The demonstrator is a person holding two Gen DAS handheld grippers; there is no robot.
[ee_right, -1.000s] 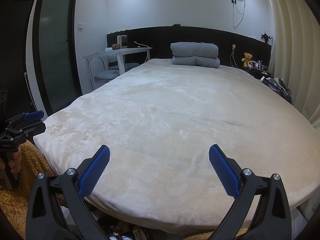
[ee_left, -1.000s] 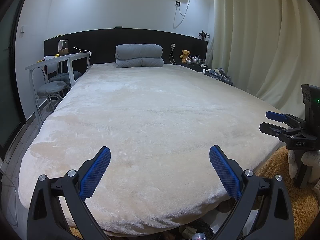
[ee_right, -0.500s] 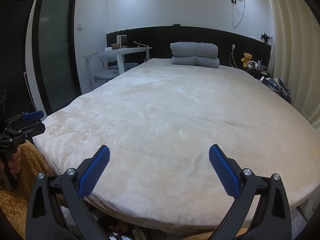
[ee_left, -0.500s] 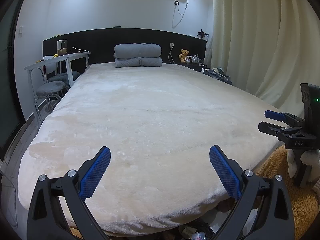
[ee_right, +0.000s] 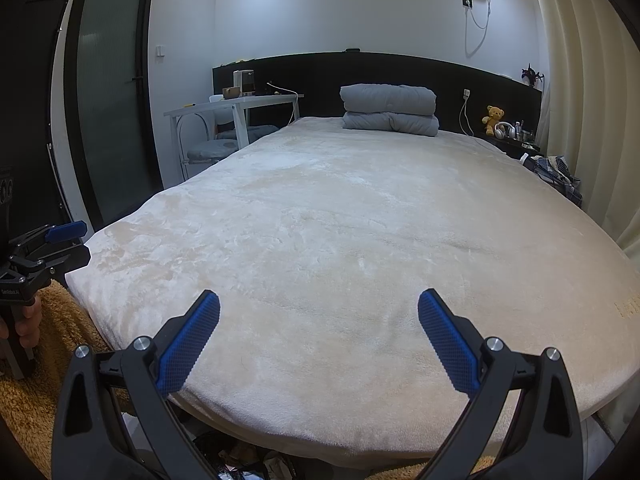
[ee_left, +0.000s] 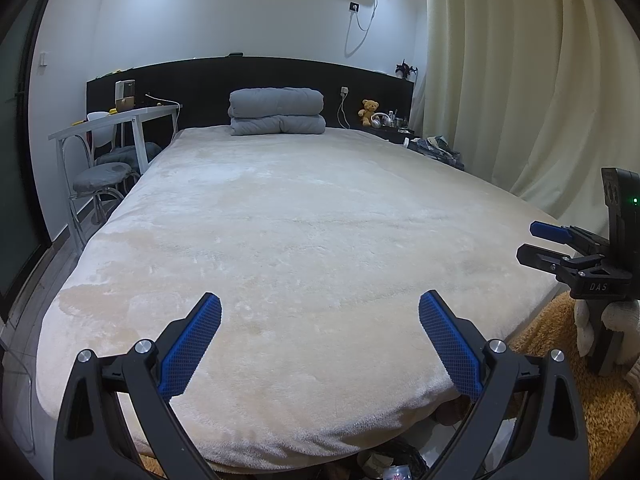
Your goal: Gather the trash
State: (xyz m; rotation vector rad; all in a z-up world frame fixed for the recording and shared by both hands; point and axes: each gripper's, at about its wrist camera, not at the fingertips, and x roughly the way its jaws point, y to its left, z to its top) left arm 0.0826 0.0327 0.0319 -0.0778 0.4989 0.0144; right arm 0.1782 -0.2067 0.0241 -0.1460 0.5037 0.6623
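both grippers, left [ee_left: 320, 340] and right [ee_right: 319, 336], spread wide, holding nothing. trash [ee_right: 256, 462] sits on floor under bed's [ee_right: 340, 240] foot edge; looks light, crumply wrappers, so pinch loose corners gently.

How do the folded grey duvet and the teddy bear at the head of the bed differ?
The folded grey duvet is large, grey and lies flat on the bed; the teddy bear is small, golden-brown and sits upright. The duvet is near the middle of the headboard, while the bear sits off the bed on the side surface by the curtain. Both are soft items, not trash.
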